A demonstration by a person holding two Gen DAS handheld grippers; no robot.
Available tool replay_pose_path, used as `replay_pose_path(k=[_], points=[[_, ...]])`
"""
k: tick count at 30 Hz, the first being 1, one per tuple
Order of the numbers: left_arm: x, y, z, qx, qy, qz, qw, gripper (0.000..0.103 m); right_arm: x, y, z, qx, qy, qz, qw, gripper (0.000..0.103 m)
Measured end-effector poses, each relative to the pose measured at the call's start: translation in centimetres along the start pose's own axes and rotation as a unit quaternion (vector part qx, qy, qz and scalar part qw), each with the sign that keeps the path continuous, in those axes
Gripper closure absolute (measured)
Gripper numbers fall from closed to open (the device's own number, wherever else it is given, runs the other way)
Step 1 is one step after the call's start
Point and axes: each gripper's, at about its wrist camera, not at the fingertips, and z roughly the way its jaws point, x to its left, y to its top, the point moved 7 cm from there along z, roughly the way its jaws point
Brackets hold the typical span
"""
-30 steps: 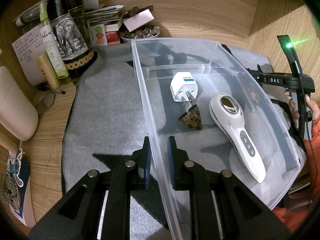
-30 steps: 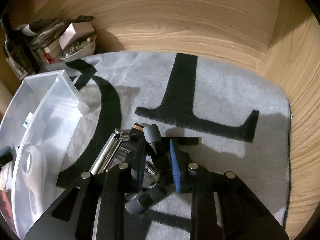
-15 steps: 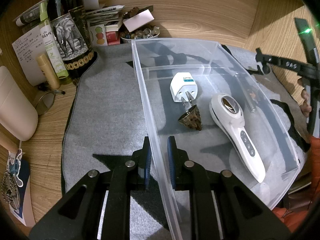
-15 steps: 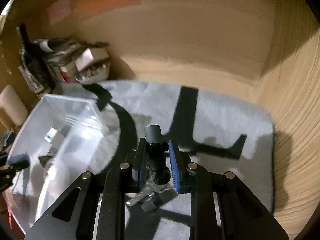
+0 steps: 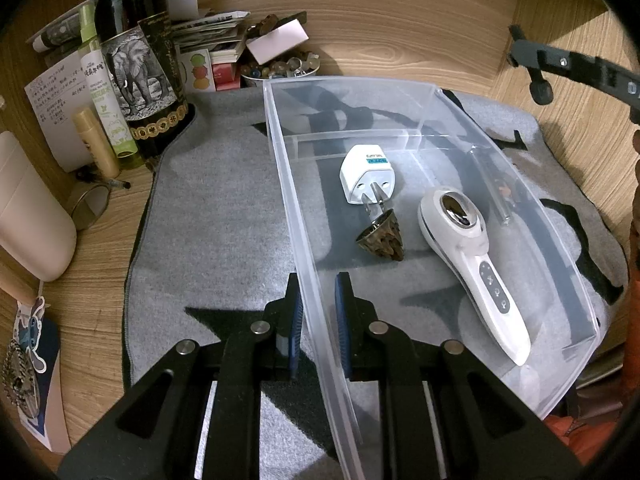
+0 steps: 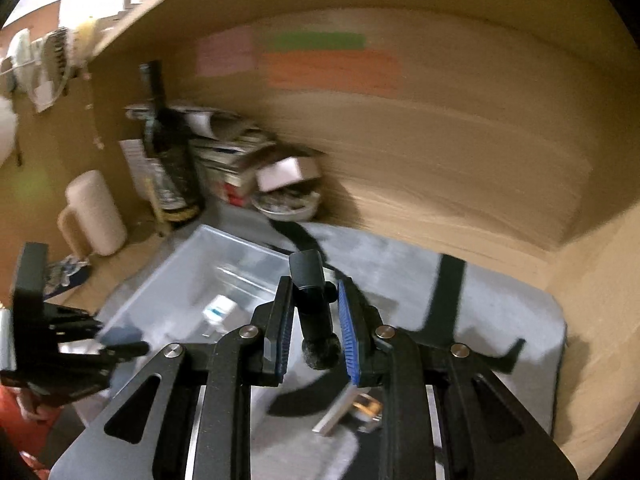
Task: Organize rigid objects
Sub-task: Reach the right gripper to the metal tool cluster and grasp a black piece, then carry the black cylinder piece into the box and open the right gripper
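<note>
My left gripper [image 5: 317, 304] is shut on the near left wall of a clear plastic bin [image 5: 288, 168] that rests on the grey mat. In the bin lie a white plug adapter [image 5: 366, 174], a small brown cone-shaped piece [image 5: 380, 236] and a white handheld device [image 5: 472, 260]. My right gripper [image 6: 312, 320] is shut on a dark cylindrical tool [image 6: 314, 312] and holds it high above the mat, to the right of the bin [image 6: 192, 264]. That tool's tip also shows at the upper right of the left wrist view [image 5: 540, 88].
A dark bottle with an elephant label [image 5: 140, 68], small bottles, papers and a bowl of stones [image 5: 280, 68] crowd the back left. A beige container [image 5: 28, 216] stands at the left. A silver metal object [image 6: 348, 412] lies on the mat below my right gripper. Wooden walls enclose the back and right.
My right gripper has lifted the dark tool off the mat and swung up and toward the bin. The left gripper has stayed clamped on the bin wall.
</note>
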Motion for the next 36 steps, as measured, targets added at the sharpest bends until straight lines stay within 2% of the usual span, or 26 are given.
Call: replay_pose_path(k=[7, 20, 36], points=[[-0.1, 0.1, -0.1, 0.002, 0.004, 0.003, 1.0, 0.087, 4.2, -0.4, 1.0, 0.007, 0.043, -0.029, 0.999, 0.083], [-0.2, 0.1, -0.1, 0.001, 0.004, 0.003, 1.0, 0.087, 8.9, -3.7, 4.1, 0.074, 0.09, -0.063, 0.991, 0.083], [-0.5, 0.2, 0.0, 0.002, 0.003, 0.003, 1.0, 0.087, 9.7, -7.2, 7.0, 0.172, 0.108, -0.06, 0.977, 0.082]])
